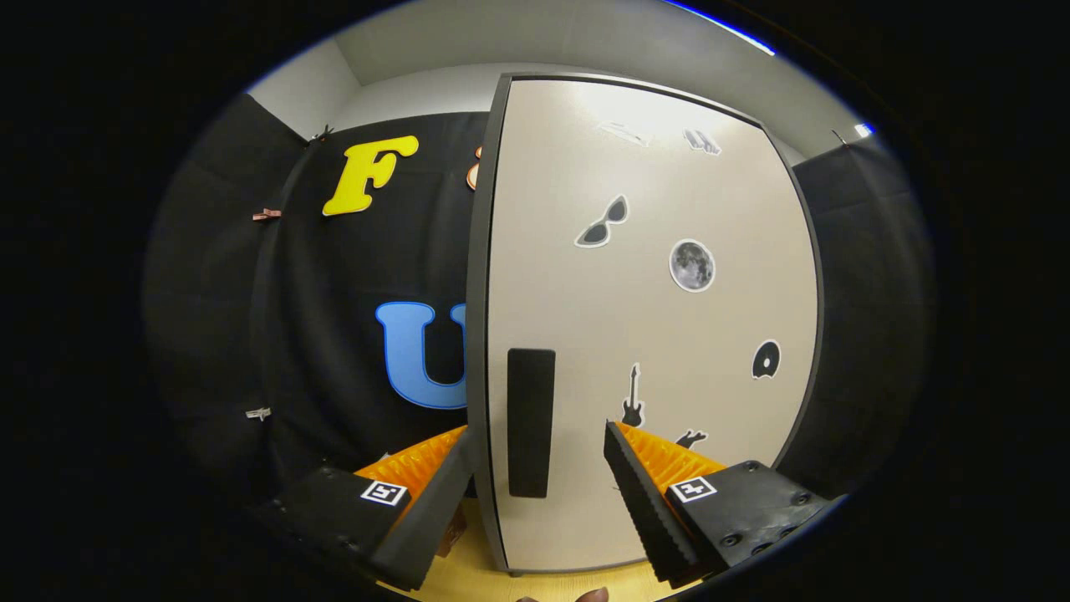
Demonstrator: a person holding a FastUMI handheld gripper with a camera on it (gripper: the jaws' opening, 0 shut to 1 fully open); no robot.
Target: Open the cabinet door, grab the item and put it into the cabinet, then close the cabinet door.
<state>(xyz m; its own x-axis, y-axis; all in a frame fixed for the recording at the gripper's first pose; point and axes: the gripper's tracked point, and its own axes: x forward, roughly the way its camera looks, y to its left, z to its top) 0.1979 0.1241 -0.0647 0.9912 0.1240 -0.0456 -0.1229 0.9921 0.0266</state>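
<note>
**Fingers straddling the door's handle edge**

The cabinet door (pixel 652 334), pale and dotted with small stickers, fills the centre and right of the frame and appears shut or nearly so. Its dark handle (pixel 531 422), a flat vertical bar, sits low on the door near the left edge, its long axis running up and down. The gripper (pixel 535 447) is spread wide and holds nothing: the left finger (pixel 435 510) lies at lower left, just outside the door's left edge, and the right finger (pixel 639 502) lies at lower centre-right, in front of the door face. The handle and door edge thus fall between the two fingers, slightly ahead of them. Whether either finger touches the door cannot be told. A strip of wooden tabletop (pixel 468 577) shows under the door at the bottom. The item to be stored cannot be identified here. The step in hand is judged to be opening the door; closing on the handle edge would come next.
</note>
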